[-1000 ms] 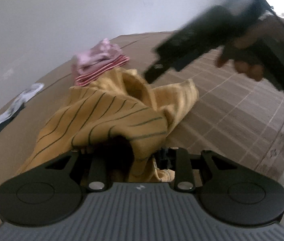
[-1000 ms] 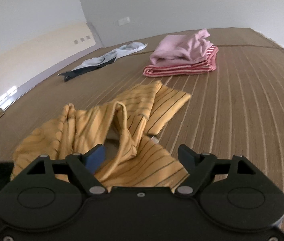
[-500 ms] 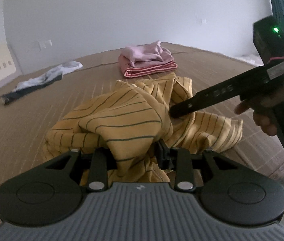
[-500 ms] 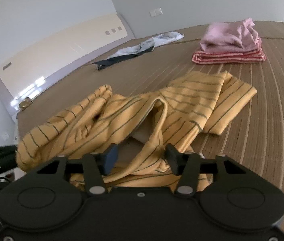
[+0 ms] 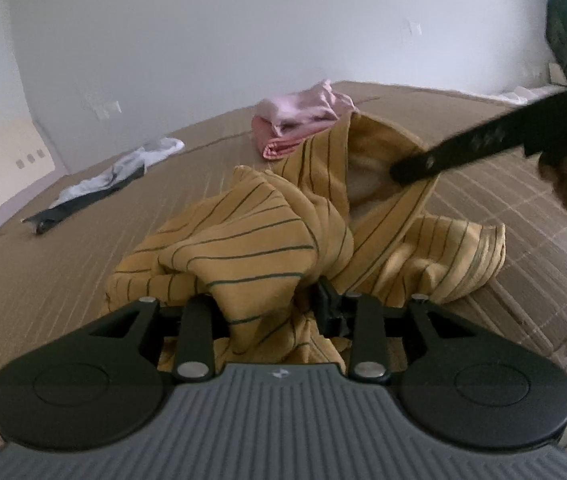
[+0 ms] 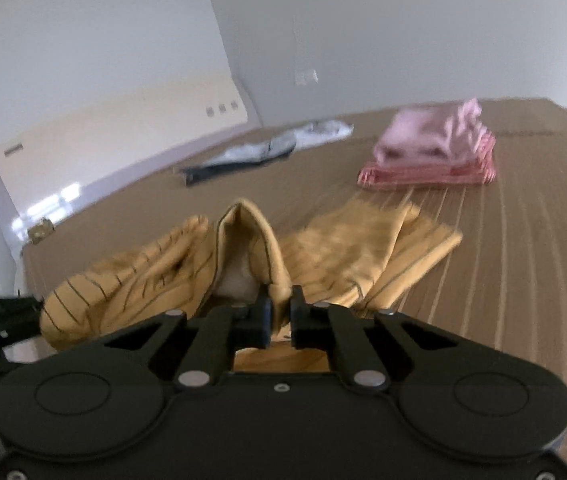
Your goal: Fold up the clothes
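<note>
A big brown woven mat [image 6: 523, 264] covers the bed. In the middle of it lies the yellow striped shirt [image 5: 251, 240], all bunched up. Half a second ago it lay lower and flatter; now one part of it is pulled up into a tall peak.

Far back on the mat sits a pile of folded clothes [image 6: 435, 152], pink on top and red stripes under it. To the left of that pile lies a grey and white cloth [image 6: 267, 148], well apart from the shirt. Both are where they were before.

The right gripper [image 6: 280, 316] was open around the shirt's edge before. Now its jaws have squeezed tight on a fold of the shirt, and that fold stands up just past them.

The left gripper [image 5: 271, 304] has shirt cloth bunched between its jaws, same as before, and the jaws hold it firmly.
</note>
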`<control>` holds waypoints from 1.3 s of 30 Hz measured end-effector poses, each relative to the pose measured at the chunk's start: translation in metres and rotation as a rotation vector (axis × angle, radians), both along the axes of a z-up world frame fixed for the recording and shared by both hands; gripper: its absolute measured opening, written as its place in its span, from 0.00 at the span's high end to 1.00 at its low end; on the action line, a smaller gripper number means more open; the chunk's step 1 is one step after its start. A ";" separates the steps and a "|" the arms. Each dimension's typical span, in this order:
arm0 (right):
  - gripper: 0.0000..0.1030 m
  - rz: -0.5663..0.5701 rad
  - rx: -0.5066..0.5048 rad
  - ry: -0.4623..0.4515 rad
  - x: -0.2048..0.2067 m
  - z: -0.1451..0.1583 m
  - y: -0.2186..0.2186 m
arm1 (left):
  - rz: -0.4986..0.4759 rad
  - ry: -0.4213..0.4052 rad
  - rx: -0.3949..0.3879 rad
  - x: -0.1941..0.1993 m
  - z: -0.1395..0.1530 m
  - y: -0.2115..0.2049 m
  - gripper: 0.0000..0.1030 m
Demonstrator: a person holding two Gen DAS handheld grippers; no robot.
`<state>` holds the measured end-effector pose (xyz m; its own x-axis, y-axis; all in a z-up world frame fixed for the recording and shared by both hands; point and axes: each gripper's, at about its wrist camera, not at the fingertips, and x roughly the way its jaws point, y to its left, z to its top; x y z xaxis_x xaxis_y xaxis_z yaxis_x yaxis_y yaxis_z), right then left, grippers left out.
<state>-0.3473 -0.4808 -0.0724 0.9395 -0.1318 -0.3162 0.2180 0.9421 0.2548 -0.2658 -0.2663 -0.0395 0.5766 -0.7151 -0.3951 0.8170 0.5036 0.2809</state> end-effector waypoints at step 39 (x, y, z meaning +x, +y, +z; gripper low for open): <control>0.62 -0.257 -0.181 0.190 -0.083 -0.014 -0.041 | 0.362 -0.235 0.208 0.001 0.036 0.038 0.51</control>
